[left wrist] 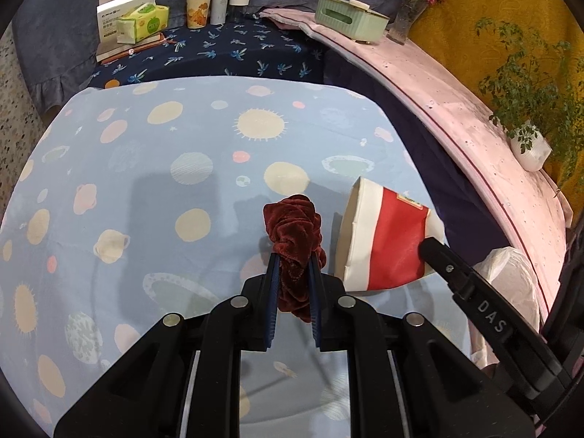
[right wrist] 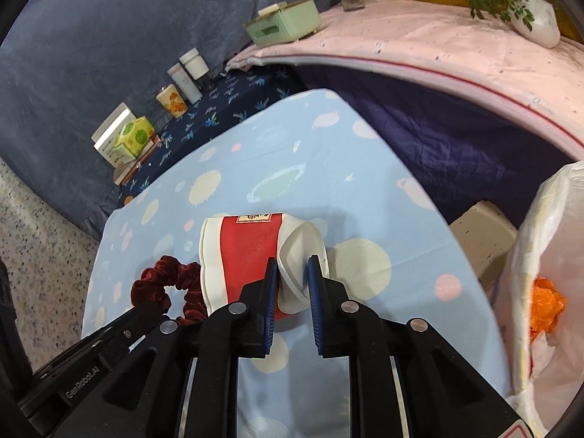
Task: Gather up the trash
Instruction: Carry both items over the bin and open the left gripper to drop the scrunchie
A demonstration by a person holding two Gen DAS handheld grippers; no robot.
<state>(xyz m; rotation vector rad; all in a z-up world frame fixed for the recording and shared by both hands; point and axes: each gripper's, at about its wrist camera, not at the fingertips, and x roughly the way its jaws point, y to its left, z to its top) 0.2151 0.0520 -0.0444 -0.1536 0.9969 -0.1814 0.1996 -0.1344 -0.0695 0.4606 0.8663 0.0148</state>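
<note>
Closest in the left wrist view, the left gripper point(left wrist: 294, 268) is clamped on a dark red velvet scrunchie point(left wrist: 295, 233), whose bunched folds rise above the blue pads and hang down between them, so its ring shape is lost there. The right wrist view shows what that view hides: the scrunchie point(right wrist: 164, 284) reads as an open loop, with the left gripper's black finger crossing its lower edge. In the same view the right gripper point(right wrist: 291, 266) is closed on the squashed white base of a red and white paper cup point(right wrist: 252, 252), which lies on its side over the tabletop point(right wrist: 328, 168) with its cloth of planets and suns. From the left camera the cup point(left wrist: 387, 237) shows its open mouth, and only one black finger of the right gripper is seen touching its base end. Whether cup or scrunchie rests on the cloth or is lifted just clear cannot be told. Only the right wrist view looks into the white plastic bag point(right wrist: 547, 255) at the tabletop's right edge, where something orange point(right wrist: 545, 303) lies inside; the left view catches just a corner of the bag point(left wrist: 511, 273). Farther back, both views show a tissue pack point(left wrist: 144, 22), a printed can point(left wrist: 198, 10) and a green box point(left wrist: 350, 18).
</note>
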